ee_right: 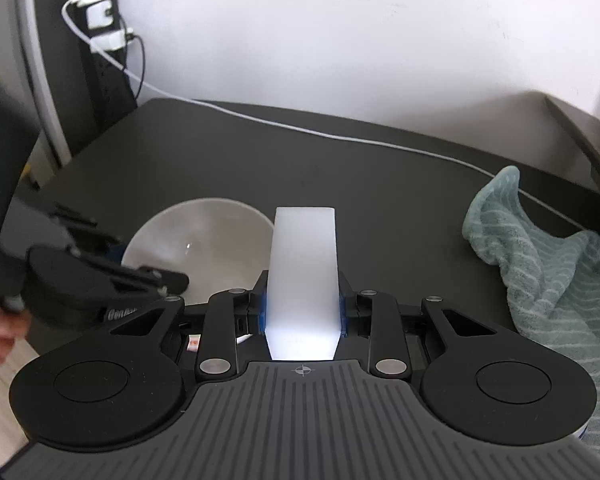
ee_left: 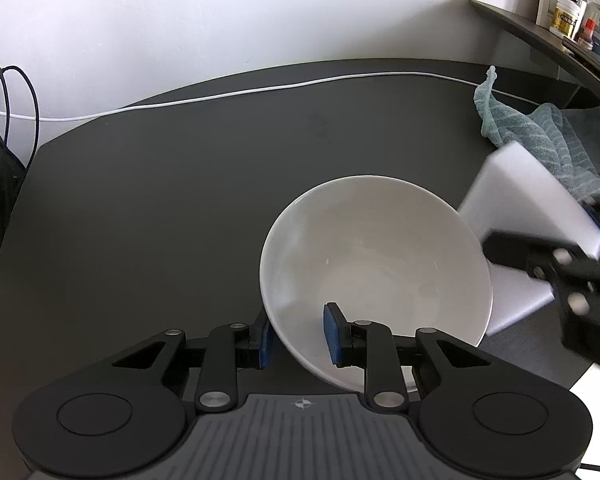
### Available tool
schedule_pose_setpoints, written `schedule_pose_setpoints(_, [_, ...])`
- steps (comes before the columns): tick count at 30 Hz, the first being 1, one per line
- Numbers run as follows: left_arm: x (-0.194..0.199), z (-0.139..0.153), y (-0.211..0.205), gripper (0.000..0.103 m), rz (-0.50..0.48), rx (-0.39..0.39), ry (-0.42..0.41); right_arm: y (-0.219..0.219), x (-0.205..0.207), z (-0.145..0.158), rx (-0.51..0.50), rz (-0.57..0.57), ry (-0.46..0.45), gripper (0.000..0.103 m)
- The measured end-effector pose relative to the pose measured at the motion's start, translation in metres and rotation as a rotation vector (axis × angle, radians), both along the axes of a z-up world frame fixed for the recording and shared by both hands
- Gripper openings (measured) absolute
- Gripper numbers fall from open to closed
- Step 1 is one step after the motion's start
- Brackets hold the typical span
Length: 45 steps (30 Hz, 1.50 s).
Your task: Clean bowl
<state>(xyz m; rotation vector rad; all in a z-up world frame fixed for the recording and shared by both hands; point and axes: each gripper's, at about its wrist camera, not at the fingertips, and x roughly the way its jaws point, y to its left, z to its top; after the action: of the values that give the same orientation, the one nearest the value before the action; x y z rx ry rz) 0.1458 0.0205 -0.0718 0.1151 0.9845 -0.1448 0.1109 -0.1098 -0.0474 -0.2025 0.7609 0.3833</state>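
Observation:
A white bowl [ee_left: 376, 248] sits tipped on the dark table [ee_left: 160, 200], its opening turned toward my left wrist camera. My left gripper [ee_left: 298, 334] straddles the near rim, one blue pad outside the wall and the other inside, and both seem to press on it. My right gripper [ee_right: 302, 304] is shut on a white sponge block [ee_right: 304, 264]. It holds the block just right of the bowl [ee_right: 196, 240], over its edge. In the left wrist view the sponge [ee_left: 528, 208] and the blurred right gripper [ee_left: 560, 268] hang at the bowl's right rim.
A teal striped towel [ee_right: 548, 264] lies crumpled at the table's right. A white cable [ee_left: 260, 90] runs along the back edge. A shelf with jars [ee_left: 568, 12] is at the far right, and a power strip [ee_right: 100, 12] at the far left.

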Motion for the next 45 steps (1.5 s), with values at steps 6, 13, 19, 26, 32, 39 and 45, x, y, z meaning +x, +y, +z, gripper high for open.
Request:
schedule_pose_setpoints(6, [-0.002,-0.002,-0.006,0.025,0.016,0.013,-0.014,-0.006,-0.037,0.002,0.031,0.031,0.019,0.031])
schedule_pose_setpoints(13, [-0.003,-0.004,-0.013,0.026,0.058,0.020,-0.037,0.013,-0.057,0.003,0.010,0.073,-0.021,0.031])
schedule_pose_setpoints(19, [0.014,0.005,-0.012,0.040,0.029,0.097,-0.084,-0.003,-0.037,0.008,0.032,0.084,0.007,0.031])
schedule_pose_setpoints(26, [0.044,-0.002,-0.007,0.031,-0.071,0.092,-0.058,-0.018,0.007,0.013,0.012,0.045,0.012,0.031])
schedule_pose_setpoints(32, [0.034,-0.004,-0.015,0.024,-0.052,0.084,-0.066,-0.017,0.032,0.007,0.011,0.022,-0.001,0.031])
schedule_pose_setpoints(39, [0.021,-0.007,-0.028,0.026,-0.004,0.109,-0.068,-0.007,0.017,0.004,-0.007,0.015,-0.040,0.031])
schedule_pose_setpoints(45, [0.021,-0.009,-0.035,0.026,0.013,0.118,-0.075,-0.016,-0.025,0.007,0.047,0.014,-0.001,0.031])
